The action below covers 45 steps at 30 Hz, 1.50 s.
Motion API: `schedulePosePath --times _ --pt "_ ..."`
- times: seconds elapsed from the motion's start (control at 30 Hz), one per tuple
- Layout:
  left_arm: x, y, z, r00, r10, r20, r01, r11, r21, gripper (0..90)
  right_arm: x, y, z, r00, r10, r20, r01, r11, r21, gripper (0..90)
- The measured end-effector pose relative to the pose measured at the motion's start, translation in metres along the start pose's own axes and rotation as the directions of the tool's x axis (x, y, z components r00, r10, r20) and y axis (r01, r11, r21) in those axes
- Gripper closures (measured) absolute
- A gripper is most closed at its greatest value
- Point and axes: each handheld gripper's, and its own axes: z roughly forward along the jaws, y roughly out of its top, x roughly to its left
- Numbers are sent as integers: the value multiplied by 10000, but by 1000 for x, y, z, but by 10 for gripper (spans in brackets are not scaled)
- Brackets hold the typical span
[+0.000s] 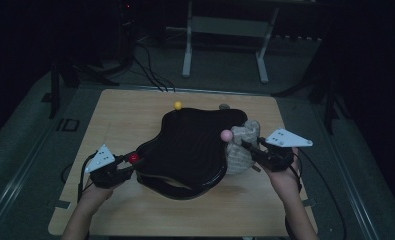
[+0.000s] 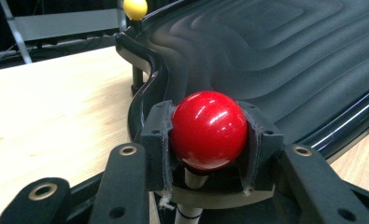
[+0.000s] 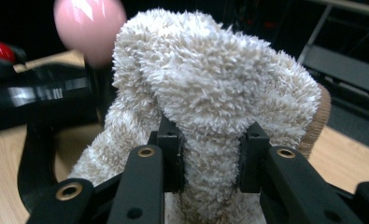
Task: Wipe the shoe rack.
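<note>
A black ribbed tray-like frame (image 1: 190,145) lies tilted in the middle of the wooden table (image 1: 125,110), with ball knobs on posts at its corners. My left gripper (image 1: 127,167) is shut on the red ball knob (image 2: 209,129) at the frame's left corner. A fluffy cream towel (image 3: 210,98) stands bunched at the frame's right edge (image 1: 241,147). My right gripper (image 3: 209,156) is shut on a fold of that towel, just below the pink ball knob (image 1: 226,135). A yellow ball knob (image 1: 178,105) sits at the frame's far corner.
A small grey knob (image 1: 224,106) shows behind the frame's far right. A metal stand (image 1: 225,30) and cables (image 1: 150,70) lie on the dark floor beyond the table. Bare wood lies at the table's left (image 2: 51,102) and along its near edge.
</note>
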Motion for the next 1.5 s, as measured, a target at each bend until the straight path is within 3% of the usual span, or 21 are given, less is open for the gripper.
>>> schedulePosePath --times 0.23,0.4,0.6,0.77,0.83,1.0,1.13,1.23,1.4,1.5 --pt "0 0 0 10000 -15 -4 15 10000 -22 593 5 8 -7 9999 77 -97 -80 9993 -364 689" --pt "1 0 0 10000 -6 3 6 10000 -9 594 3 -1 2 9991 152 -391 -148 9999 88 690" --pt "1 0 0 10000 -26 22 26 10000 -32 594 -10 10 -9 9978 527 404 -504 9972 -552 685" --pt "1 0 0 10000 -19 12 19 10000 -37 594 -22 5 3 9935 741 859 -748 9972 47 686" --pt "1 0 0 10000 3 20 -3 10000 7 594 -26 7 1 9910 859 1029 -851 9963 -121 685" --pt "1 0 0 10000 13 48 -13 10000 -10 594 -29 18 -6 9883 983 1164 -900 9931 -749 683" --pt "2 0 0 10000 -10 51 10 10000 -33 594 -33 18 5 9878 855 1304 -817 9961 -337 683" --pt "2 -1 0 10000 -24 51 25 10000 -45 594 -40 12 10 9840 1127 1382 -1122 9936 -114 683" --pt "2 -1 0 10000 -26 80 26 10000 -47 594 -48 21 4 9740 1386 1793 -1296 9897 -607 682" --pt "2 -1 0 9999 -32 96 33 10000 -55 594 -49 30 2 9743 1321 1823 -1186 9895 -832 680"
